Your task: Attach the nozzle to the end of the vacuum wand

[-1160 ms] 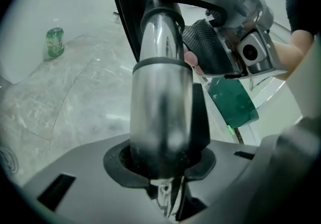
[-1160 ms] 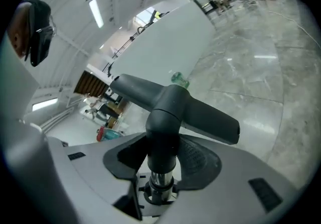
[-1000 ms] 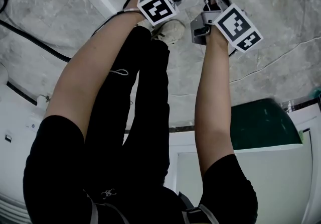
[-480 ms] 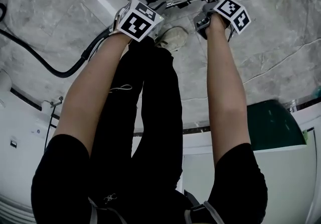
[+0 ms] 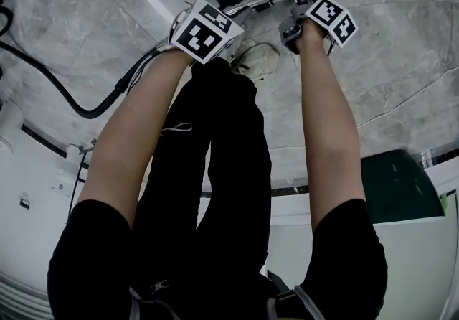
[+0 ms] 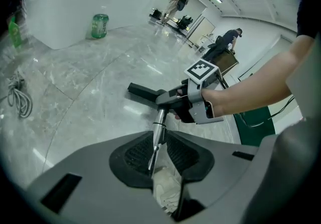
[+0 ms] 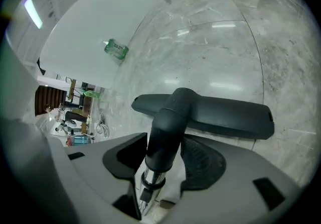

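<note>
2 tools meet over the floor: left hand-held gripper, jaws just closed onto the wand, steadies it while right hand-held gripper pinches the nozzle by its neck, apparently seating it on the wand's end.

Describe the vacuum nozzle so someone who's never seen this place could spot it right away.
Start at the grey marble floor. Seen against it, the right tool grips a thick dark neck with the silver wand at its near end. The nozzle is that neck plus the wide, flat, dark bar crossing its far end, a T shape that nothing nearby shares.
</note>
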The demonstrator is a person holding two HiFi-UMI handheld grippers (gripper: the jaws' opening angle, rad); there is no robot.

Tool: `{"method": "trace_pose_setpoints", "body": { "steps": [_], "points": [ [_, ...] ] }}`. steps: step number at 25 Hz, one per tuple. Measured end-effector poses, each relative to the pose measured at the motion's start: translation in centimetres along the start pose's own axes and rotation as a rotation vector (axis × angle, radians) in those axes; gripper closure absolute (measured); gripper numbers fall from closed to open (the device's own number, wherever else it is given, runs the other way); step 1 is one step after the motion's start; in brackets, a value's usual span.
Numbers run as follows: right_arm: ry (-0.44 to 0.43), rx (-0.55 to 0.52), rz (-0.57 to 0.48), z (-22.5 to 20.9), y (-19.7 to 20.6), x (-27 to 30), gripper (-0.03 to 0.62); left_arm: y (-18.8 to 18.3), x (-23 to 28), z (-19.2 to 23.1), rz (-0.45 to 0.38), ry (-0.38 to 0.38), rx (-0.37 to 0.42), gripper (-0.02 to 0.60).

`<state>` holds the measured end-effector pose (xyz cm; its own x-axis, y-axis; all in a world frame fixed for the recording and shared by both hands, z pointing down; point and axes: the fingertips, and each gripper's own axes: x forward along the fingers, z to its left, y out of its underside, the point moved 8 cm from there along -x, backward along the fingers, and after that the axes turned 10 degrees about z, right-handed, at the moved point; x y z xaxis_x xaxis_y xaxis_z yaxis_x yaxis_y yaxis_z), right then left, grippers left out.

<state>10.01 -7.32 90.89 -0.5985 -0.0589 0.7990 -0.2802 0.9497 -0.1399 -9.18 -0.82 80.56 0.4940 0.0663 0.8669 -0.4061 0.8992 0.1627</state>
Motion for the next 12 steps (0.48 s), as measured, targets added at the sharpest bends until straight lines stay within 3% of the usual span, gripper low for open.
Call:
{"method": "trace_pose_setpoints", "body": {
  "steps": [5,9,12],
  "points": [
    [0.059,0.025,-0.017,-0.4,0.7,-0.9,0.335,0.6,-0.8,-0.7,0.018,-0.016,-0.03,0.489],
    [0.075,0.027,-0.017,0.3,2.5,-5.4,0.333,0.0,-3.4,-2.0,0.011,-0.064,-0.055,0.491],
    [0.018,-0.078,-0.056,4.2,3.0,-11.0,0.345,-1.4,-6.7,-3.5,0.008,-0.116,-0.063,0.56]
  ]
}}
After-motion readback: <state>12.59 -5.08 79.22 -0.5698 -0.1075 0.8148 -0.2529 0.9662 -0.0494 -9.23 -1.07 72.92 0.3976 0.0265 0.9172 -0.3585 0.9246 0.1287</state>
